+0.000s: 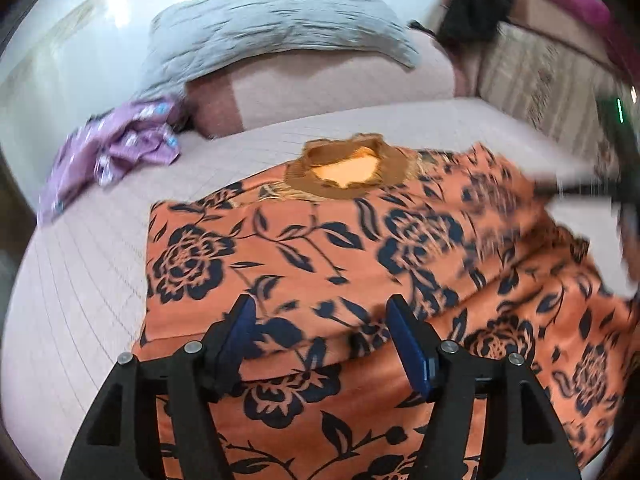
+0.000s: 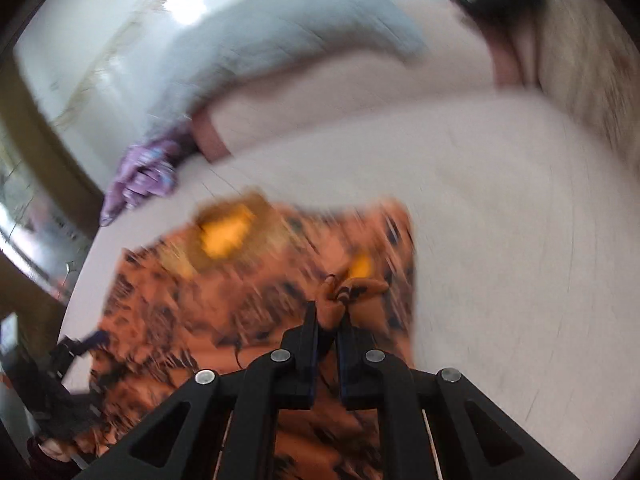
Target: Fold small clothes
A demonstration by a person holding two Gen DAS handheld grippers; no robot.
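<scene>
Orange floral-print fabric garment (image 1: 320,248) lies on the pale bed (image 1: 100,280); right gripper (image 2: 328,320) pinches its bunched edge, left gripper (image 1: 320,320) gapes wide, holding nothing.

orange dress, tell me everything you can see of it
The orange dress is thin-looking orange fabric printed with dark navy flowers and leaves, with a brown neckline trim showing a yellow-orange lining. It lies spread on the pale bed, one side folded over itself. The right gripper is shut on a bunched bit; the left gripper hangs open over it.
</scene>
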